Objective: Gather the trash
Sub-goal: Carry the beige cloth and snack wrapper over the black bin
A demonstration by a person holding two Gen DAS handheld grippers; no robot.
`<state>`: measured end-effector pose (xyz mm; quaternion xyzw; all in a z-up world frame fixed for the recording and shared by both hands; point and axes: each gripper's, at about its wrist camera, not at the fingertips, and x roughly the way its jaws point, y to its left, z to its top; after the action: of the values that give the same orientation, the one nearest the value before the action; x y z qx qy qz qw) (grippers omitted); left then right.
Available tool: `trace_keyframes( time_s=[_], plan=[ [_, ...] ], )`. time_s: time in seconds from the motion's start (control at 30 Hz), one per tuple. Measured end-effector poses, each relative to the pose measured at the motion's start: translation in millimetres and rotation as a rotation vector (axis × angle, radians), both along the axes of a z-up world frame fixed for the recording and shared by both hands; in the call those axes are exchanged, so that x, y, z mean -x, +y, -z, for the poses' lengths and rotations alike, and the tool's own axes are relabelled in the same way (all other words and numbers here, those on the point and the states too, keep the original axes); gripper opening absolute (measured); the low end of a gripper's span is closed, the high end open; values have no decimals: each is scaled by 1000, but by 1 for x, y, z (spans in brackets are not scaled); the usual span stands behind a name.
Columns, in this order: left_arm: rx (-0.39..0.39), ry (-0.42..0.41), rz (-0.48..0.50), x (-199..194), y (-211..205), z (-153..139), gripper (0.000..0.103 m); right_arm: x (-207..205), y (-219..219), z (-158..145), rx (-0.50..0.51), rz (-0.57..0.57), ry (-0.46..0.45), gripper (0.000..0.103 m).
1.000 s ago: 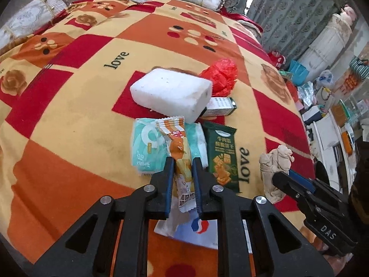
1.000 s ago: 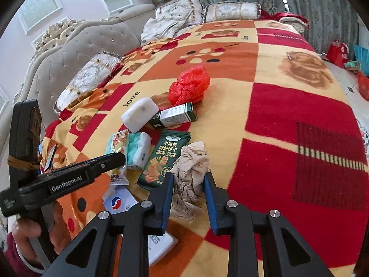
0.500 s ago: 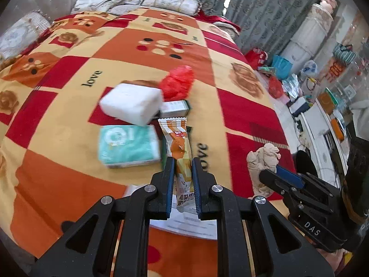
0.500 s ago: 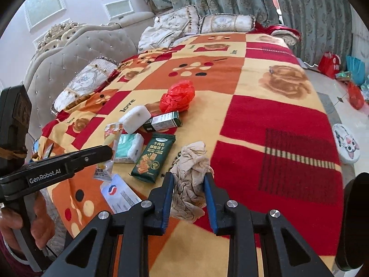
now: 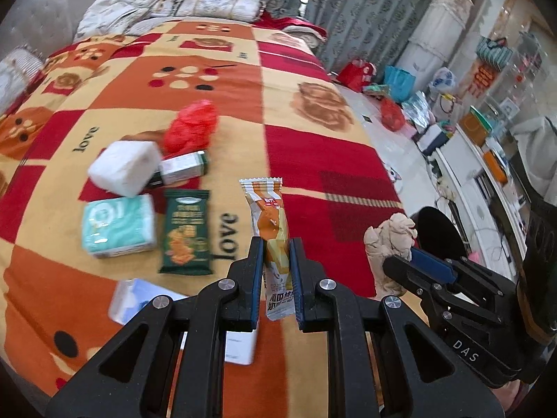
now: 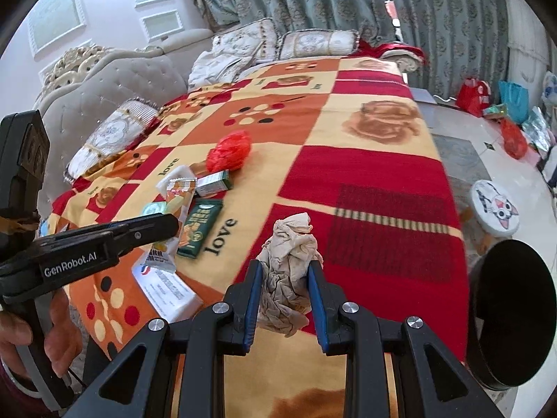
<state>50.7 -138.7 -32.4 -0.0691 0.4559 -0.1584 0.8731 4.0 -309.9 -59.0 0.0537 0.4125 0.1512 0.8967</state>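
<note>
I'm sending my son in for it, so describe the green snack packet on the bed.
On the checkered bedspread, find the printed word "love" near the foot. Just left lies the dark green snack packet, flat, beside a teal tissue pack. It alone is dark green with biscuits pictured.

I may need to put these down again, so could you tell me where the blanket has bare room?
Bare: the red squares right of the green snack packet, and the stretch beyond the red plastic bag toward the pillows. Crowded: the cluster around the white block and tissue pack.
</note>
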Motion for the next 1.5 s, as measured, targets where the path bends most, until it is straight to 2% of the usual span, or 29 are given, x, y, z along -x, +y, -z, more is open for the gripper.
trace_keyframes(
  time_s=[0.33,0.9,1.5],
  plan=[
    [-13,-18,87,2,-54,-6,13,14,-50,-8,25,95,-26,26],
    [-46,-16,235,2,-150,-1,13,31,-136,2,27,251,11,26],
    [-25,33,339,-1,-209,8,13,39,-191,17,36,358,55,26]
  ],
)
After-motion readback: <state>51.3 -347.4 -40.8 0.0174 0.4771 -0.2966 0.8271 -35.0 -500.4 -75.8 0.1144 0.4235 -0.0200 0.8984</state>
